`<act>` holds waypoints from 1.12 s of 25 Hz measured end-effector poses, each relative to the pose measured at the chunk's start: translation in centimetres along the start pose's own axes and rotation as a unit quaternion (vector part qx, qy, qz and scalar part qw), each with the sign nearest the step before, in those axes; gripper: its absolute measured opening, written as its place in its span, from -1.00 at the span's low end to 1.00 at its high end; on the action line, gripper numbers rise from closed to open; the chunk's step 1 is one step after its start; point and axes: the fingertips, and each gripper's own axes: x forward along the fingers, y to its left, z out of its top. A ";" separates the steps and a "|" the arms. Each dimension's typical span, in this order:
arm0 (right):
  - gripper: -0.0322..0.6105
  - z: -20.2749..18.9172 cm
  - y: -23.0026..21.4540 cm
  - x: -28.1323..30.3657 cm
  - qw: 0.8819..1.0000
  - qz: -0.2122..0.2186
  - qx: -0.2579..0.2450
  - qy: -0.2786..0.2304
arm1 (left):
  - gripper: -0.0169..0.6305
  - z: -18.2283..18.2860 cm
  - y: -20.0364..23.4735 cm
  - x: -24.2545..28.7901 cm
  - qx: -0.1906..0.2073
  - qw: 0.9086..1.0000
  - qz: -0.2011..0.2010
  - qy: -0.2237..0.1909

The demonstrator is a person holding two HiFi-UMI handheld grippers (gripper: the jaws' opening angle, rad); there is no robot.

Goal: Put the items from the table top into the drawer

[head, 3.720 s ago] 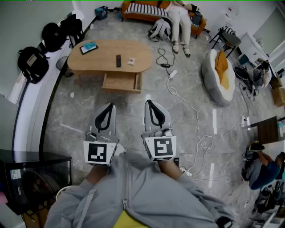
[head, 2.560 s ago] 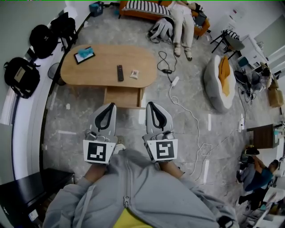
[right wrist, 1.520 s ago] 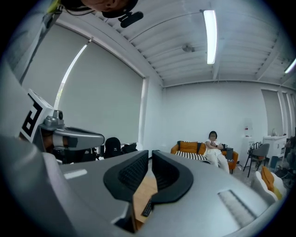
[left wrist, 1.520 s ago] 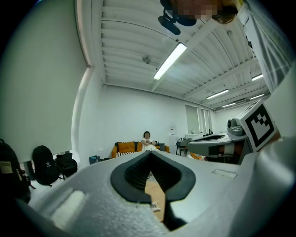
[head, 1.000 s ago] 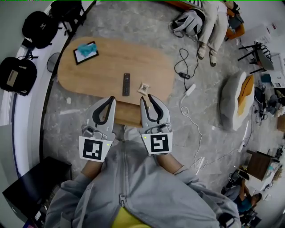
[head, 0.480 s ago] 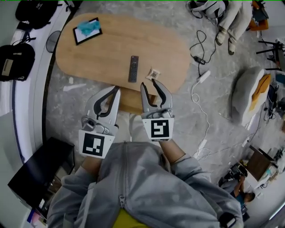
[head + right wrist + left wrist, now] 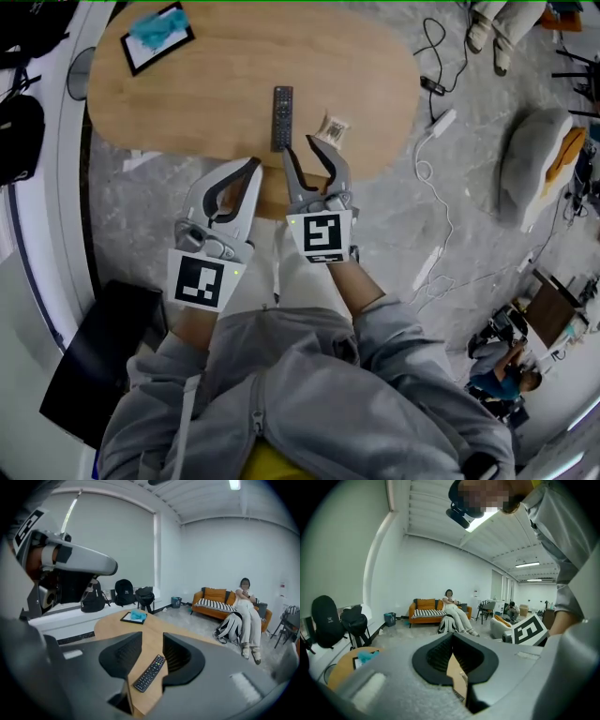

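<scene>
On the oval wooden table lie a black remote, a small packet and a tablet with a teal cloth on it. My right gripper is over the table's near edge, just short of the remote and packet. Its jaws are opening and hold nothing; in the right gripper view the remote shows through the gap of that gripper. My left gripper is shut and empty, beside the right one at the table edge. A strip of the drawer shows between them.
Black bags hang along the left wall, and a black cabinet stands at the lower left. A white cable and a beanbag lie right of the table. A person sits on an orange sofa beyond.
Both grippers have dropped and moved forward to the table's near edge. The right jaws, shut a second ago, have parted. The table has drawn closer in the head view.
</scene>
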 end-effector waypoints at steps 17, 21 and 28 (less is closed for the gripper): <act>-0.33 -14.3 1.0 10.2 0.992 -0.015 0.051 0.117 | -0.94 -14.6 3.9 7.0 -0.008 0.998 -0.034 0.050; -0.30 -16.6 1.0 11.1 0.988 -0.019 0.064 0.141 | -0.94 -17.3 4.1 7.7 -0.007 0.997 -0.046 0.063; -0.11 -19.5 0.9 13.0 0.973 -0.032 0.127 0.190 | -0.94 -20.8 5.7 8.3 -0.025 0.995 -0.038 0.089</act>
